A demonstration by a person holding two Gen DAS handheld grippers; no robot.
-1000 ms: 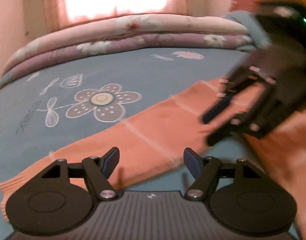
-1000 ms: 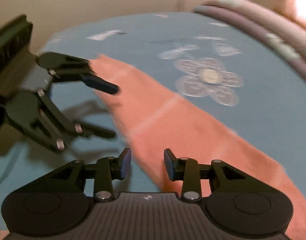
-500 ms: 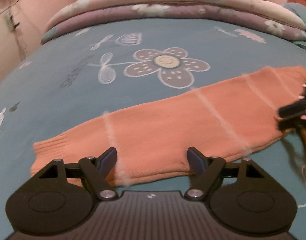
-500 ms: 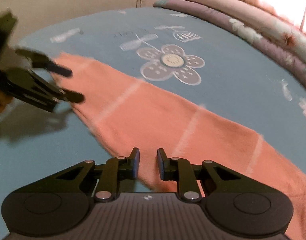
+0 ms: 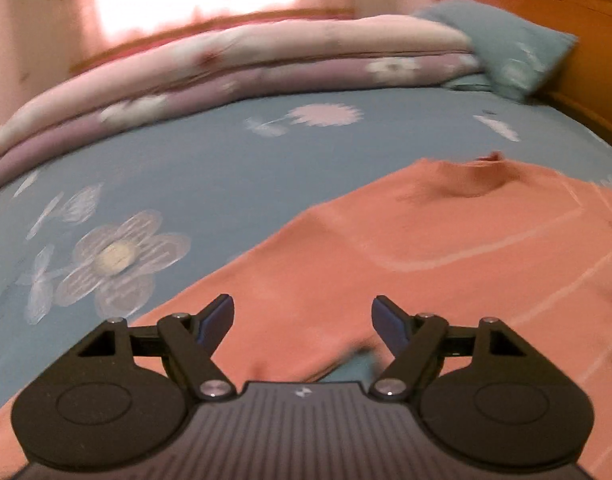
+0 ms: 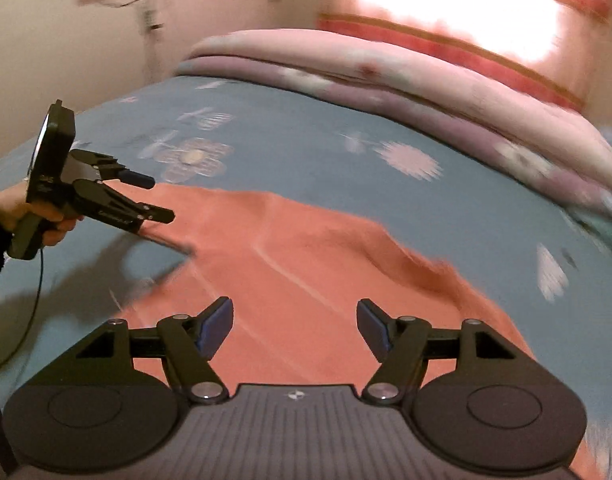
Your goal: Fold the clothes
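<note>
Orange sweater (image 5: pixel 446 248) is lying spread out on the blue bed (image 5: pixel 226 168), neck end toward the far side. Left tool (image 5: pixel 302 322) hangs over its near edge, spread wide with nothing in it. Right tool (image 6: pixel 293 322) is opening up, also empty, over the sweater.

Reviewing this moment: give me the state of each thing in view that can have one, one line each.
Orange sweater: spread out on the bed, unfolded, neckline slightly rumpled.
Left gripper: open, nothing between its fingers.
Right gripper: jaws opening, nothing between them.
Quilt: folded, stacked along the bed's far edge.
</note>
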